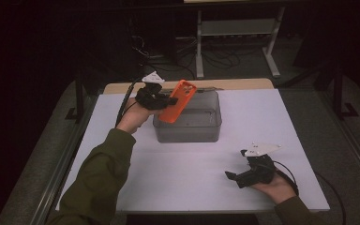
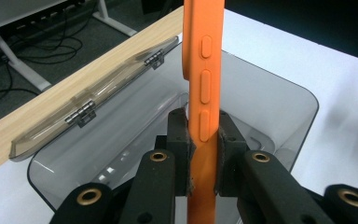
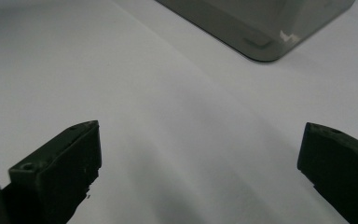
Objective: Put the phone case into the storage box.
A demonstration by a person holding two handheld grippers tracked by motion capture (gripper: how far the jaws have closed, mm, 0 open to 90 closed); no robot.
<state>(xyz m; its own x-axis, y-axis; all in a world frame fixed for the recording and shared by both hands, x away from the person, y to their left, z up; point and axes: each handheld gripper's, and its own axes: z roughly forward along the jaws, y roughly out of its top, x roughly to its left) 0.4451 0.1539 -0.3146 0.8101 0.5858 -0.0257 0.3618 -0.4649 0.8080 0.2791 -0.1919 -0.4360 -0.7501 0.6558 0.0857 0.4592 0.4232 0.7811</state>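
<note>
High view, nearest edge first: right tool (image 1: 233,178) parked low over the white tabletop (image 1: 192,197), well apart from the work, probably to keep the path clear. Jaws wide apart and holding nothing, confirmed in the right gripper view (image 3: 200,154), with bare tabletop between them and one corner of the smoky box (image 3: 261,32) beyond.

Farther in, left tool (image 1: 172,100) clamped on an orange phone case (image 1: 182,93), raised and tilted over the near left corner of the translucent grey box (image 1: 187,133). Pinched on edge across its thin sides, as seen in the left gripper view (image 2: 204,135), so that the case (image 2: 205,70) stands upright and narrow above the open mouth (image 2: 279,93); apparently lined up for lowering inside. Three raised side buttons facing the camera.

Behind, hinged lid (image 2: 93,100) folded back flat toward the wooden strip (image 1: 234,84) at the tabletop's far edge, leaving the box fully open and seemingly empty, though hard to settle through the dim tinted walls.

No brand, label or lettering readable on case, box or tools.
</note>
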